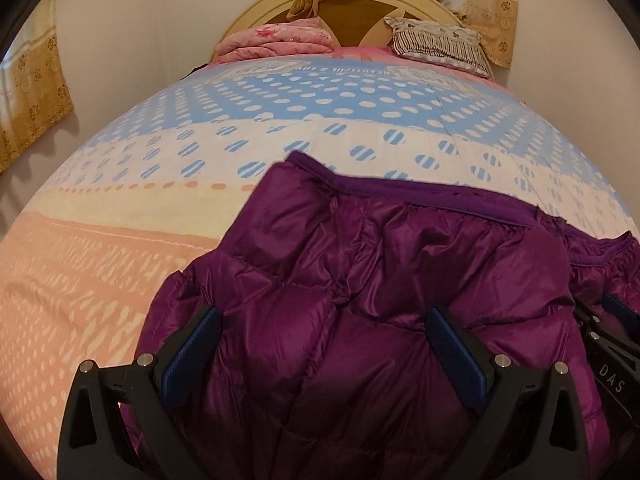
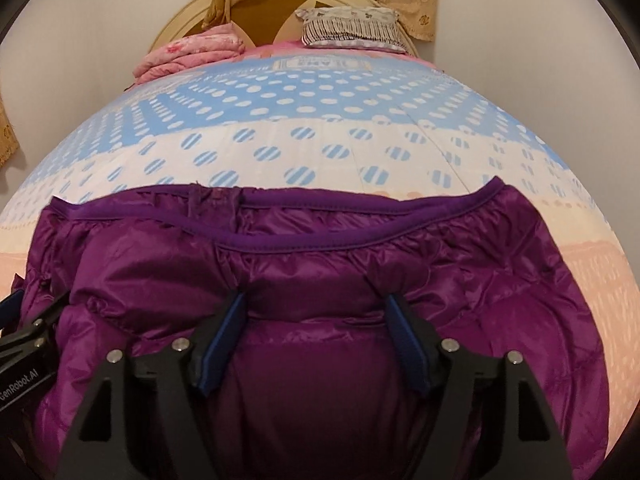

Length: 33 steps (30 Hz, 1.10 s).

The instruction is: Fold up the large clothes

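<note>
A shiny purple puffer jacket (image 1: 400, 264) lies on the bed, its bound edge (image 2: 304, 204) turned toward the headboard. My left gripper (image 1: 322, 316) hovers over the jacket's left part, jaws spread wide and open, with puffy fabric below them. My right gripper (image 2: 316, 300) is over the jacket (image 2: 320, 264) middle, open, with a padded bulge rising between its blue pads (image 2: 224, 344); I see no pinch. Each gripper shows at the other view's edge: the right gripper (image 1: 612, 320) and the left gripper (image 2: 24, 320).
The bedspread (image 1: 280, 120) is blue with white dots farther off and peach (image 1: 80, 280) near the left. A folded pink quilt (image 1: 272, 40) and a striped pillow (image 1: 436, 40) lie by the round headboard (image 2: 256, 12). Gold curtains (image 1: 36, 80) hang at the walls.
</note>
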Available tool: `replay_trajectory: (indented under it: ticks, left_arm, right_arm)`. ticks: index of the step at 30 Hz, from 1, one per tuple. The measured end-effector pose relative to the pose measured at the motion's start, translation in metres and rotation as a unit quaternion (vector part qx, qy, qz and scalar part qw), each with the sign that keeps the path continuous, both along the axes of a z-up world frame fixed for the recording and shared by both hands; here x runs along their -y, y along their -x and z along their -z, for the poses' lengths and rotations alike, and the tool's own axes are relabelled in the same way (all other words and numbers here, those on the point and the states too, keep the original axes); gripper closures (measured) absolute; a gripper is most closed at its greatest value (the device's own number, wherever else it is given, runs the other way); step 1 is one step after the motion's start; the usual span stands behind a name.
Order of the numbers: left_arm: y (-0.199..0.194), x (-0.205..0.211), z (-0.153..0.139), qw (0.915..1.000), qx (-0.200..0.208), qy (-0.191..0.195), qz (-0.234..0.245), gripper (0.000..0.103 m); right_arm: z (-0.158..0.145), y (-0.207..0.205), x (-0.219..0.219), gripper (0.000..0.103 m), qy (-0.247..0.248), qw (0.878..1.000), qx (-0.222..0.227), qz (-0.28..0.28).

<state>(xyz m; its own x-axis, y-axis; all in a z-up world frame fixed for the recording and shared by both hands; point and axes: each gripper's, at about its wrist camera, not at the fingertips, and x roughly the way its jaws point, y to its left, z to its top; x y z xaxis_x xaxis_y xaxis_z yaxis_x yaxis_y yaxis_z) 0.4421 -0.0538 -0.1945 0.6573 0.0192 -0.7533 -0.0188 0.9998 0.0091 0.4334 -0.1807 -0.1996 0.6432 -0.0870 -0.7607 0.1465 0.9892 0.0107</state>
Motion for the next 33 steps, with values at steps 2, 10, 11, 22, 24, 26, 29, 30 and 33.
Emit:
replay_trajectory:
  ticks: [2, 10, 11, 22, 24, 26, 29, 30, 33]
  left_arm:
    - [-0.001, 0.002, 0.002, 1.0000, -0.003, -0.008, -0.001, 0.001]
    - [-0.004, 0.005, 0.008, 0.9997, -0.013, -0.021, -0.001, 0.001]
    - [-0.004, 0.005, 0.008, 0.9996, -0.014, -0.023, -0.001, 0.001]
    - [0.030, -0.014, -0.031, 0.9999, 0.008, -0.004, 0.011, 0.001]
    - [0.047, -0.017, -0.031, 0.9998, 0.011, 0.003, 0.015, 0.001]
    - [0.052, -0.014, -0.019, 0.9999, 0.005, 0.000, 0.015, 0.001]
    - [0.054, -0.011, 0.004, 0.9999, 0.003, -0.009, 0.008, 0.001]
    - [0.057, -0.013, 0.004, 0.9999, 0.015, -0.004, 0.005, 0.001]
    - [0.056, -0.012, 0.005, 0.9998, 0.016, -0.010, 0.002, 0.001]
  right_arm:
    - [0.001, -0.002, -0.004, 0.026, 0.005, 1.000, -0.006, 0.001]
    - [0.003, -0.004, -0.006, 0.025, 0.016, 1.000, -0.013, 0.000]
    - [0.003, -0.005, -0.007, 0.025, 0.017, 1.000, -0.014, 0.000]
    - [-0.033, 0.038, -0.014, 0.026, -0.009, 0.999, 0.033, -0.036]
    - [-0.036, 0.058, -0.028, 0.025, 0.007, 0.998, 0.043, -0.053]
    - [-0.027, 0.063, -0.039, 0.025, 0.029, 0.997, 0.027, -0.061]
    - [-0.006, 0.068, -0.045, 0.024, 0.062, 0.996, 0.028, -0.053]
    - [-0.002, 0.069, -0.045, 0.024, 0.066, 0.996, 0.029, -0.052]
    - [0.005, 0.063, -0.044, 0.022, 0.064, 0.997, 0.015, -0.051]
